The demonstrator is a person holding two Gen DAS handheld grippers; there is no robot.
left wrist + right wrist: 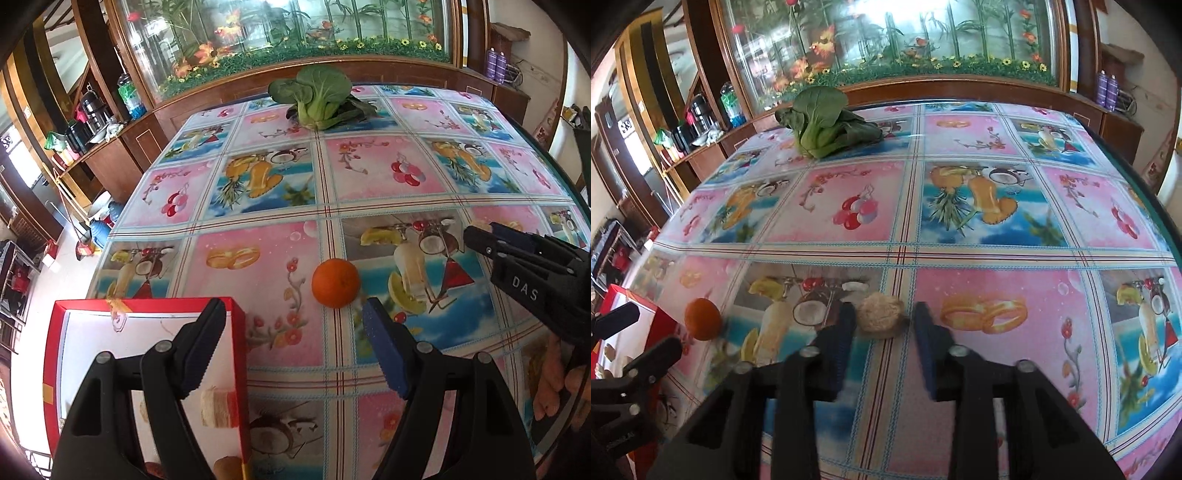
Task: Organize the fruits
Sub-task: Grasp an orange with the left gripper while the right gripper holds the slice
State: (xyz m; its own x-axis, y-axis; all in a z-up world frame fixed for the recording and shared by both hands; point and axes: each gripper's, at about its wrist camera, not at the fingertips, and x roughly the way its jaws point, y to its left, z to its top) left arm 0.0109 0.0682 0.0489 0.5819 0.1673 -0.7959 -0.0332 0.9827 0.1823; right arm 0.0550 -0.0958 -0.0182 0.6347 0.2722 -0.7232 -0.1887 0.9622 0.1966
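While the right claw (884, 326) sits wide apart around the brown fruit (881, 315) on the table (997, 251), squeeze slowly so it won't roll. The left claw (295, 332) is apart too, by the red box (147, 332), with the orange (335, 283) just ahead.

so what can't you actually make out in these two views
- Red box, left wrist view: its contents are mostly covered by the left gripper and cut off by the bottom edge; only a brown round item peeks out.
- Tan lump, right wrist view: sits ahead of the right gripper, too blurred to identify.
- Orange, right wrist view: whether it touches the box is unclear.
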